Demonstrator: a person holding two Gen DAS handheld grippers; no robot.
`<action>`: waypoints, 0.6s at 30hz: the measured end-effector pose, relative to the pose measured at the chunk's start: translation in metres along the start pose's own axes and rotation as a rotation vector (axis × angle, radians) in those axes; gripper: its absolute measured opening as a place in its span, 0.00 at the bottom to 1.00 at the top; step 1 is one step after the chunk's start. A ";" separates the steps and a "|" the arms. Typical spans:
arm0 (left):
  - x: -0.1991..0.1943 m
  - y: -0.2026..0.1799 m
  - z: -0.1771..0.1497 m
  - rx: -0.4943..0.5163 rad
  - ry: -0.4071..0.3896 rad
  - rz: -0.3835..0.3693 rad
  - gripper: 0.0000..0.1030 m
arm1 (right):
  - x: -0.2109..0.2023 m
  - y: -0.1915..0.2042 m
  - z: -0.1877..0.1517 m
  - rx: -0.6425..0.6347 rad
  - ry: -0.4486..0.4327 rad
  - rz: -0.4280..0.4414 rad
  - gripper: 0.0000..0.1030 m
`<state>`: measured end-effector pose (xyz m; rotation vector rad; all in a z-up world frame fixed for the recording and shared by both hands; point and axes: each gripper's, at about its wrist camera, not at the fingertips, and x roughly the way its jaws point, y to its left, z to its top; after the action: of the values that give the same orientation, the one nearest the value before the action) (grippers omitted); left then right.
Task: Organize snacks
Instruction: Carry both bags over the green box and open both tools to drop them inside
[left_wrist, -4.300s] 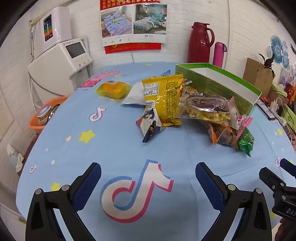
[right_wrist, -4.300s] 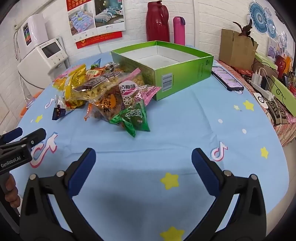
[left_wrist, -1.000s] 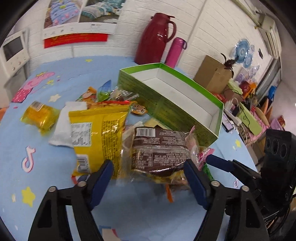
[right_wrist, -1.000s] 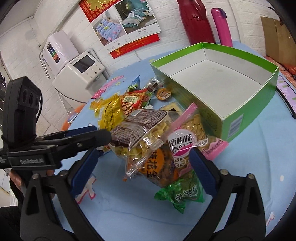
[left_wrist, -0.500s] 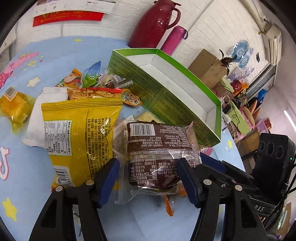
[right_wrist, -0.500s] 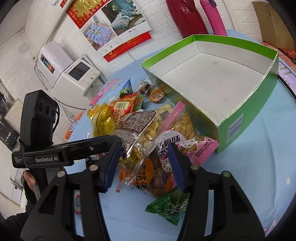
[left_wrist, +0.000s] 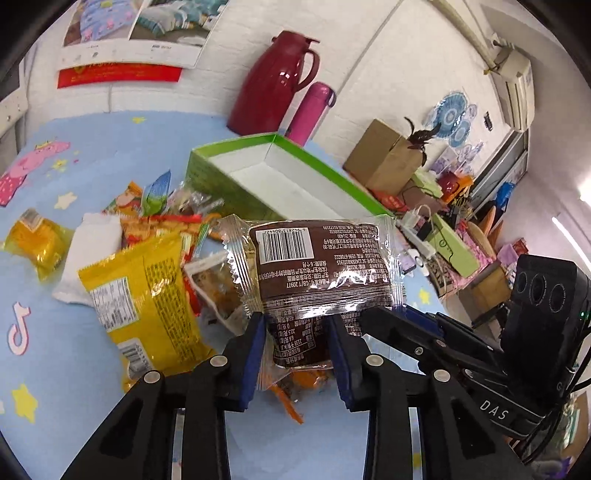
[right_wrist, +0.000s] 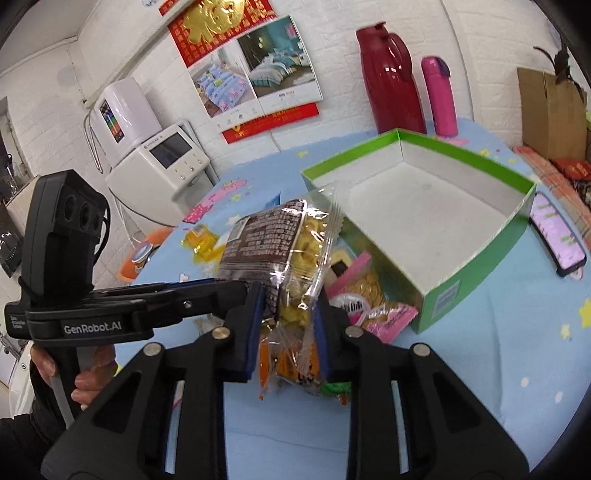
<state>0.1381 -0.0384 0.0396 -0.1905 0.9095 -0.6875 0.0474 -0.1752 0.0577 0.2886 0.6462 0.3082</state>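
Brown snack packet (left_wrist: 317, 266), one, pinched by two claws.

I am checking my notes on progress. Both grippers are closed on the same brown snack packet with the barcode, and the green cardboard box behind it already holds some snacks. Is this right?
Not quite. Both the left gripper and the right gripper are closed on the brown snack packet with the barcode, but the green cardboard box holds nothing: the right wrist view shows its white floor bare. The other snacks lie on the tablecloth beside it.
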 end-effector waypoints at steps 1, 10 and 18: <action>-0.005 -0.006 0.007 0.019 -0.023 -0.004 0.33 | -0.004 -0.001 0.007 -0.010 -0.023 -0.003 0.27; 0.043 -0.033 0.082 0.069 -0.047 -0.036 0.33 | 0.012 -0.062 0.047 0.067 -0.094 -0.101 0.27; 0.128 -0.030 0.111 0.086 0.075 0.011 0.32 | 0.050 -0.109 0.047 0.108 -0.002 -0.154 0.28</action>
<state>0.2639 -0.1558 0.0363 -0.0834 0.9502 -0.7263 0.1351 -0.2642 0.0278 0.3406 0.6801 0.1251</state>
